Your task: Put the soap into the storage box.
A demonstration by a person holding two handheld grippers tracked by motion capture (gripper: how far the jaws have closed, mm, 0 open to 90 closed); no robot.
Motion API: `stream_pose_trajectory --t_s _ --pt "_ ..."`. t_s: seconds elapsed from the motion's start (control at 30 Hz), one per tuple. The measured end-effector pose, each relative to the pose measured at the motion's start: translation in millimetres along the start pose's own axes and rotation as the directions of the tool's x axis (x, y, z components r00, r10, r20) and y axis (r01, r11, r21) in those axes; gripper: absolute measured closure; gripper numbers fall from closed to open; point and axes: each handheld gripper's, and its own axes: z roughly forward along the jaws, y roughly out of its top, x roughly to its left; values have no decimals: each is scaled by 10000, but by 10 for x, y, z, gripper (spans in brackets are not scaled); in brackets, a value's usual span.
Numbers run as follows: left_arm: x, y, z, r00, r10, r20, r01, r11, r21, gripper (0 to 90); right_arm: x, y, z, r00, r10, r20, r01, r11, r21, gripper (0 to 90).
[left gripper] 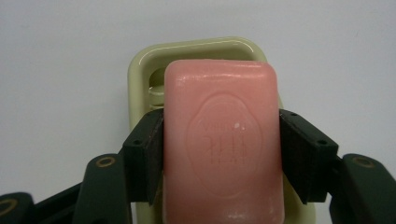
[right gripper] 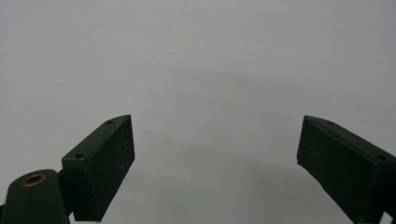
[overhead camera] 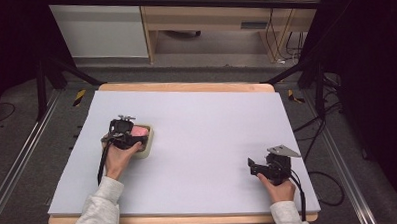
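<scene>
A pink bar of soap (left gripper: 223,144) with an embossed seal lies over a pale yellow-green soap dish (left gripper: 196,50). My left gripper (left gripper: 222,154) is shut on the soap, one black pad pressed against each long side. From above, the soap (overhead camera: 140,130) and the dish (overhead camera: 147,149) sit at the left of the table under my left gripper (overhead camera: 129,137). My right gripper (overhead camera: 252,165) rests low at the table's right front, and in its own view it (right gripper: 215,163) stands open with nothing between the jaws.
A pale lilac sheet (overhead camera: 202,137) covers the wooden table. Dark frame legs (overhead camera: 45,82) and cables (overhead camera: 312,133) flank the table on the floor. A wooden cabinet (overhead camera: 208,21) stands beyond the far edge.
</scene>
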Motion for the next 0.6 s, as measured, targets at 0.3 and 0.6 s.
stream_pose_trajectory --t_s 0.3,0.6 --pt "7 -2 9 9999 -122 -1 122 9999 -68 369 -4 0 2 10000 -73 18 73 10000 -4 115" --pt "2 -28 69 9999 -126 -81 124 9997 -189 367 -2 0 0 10000 -23 18 23 10000 -4 115"
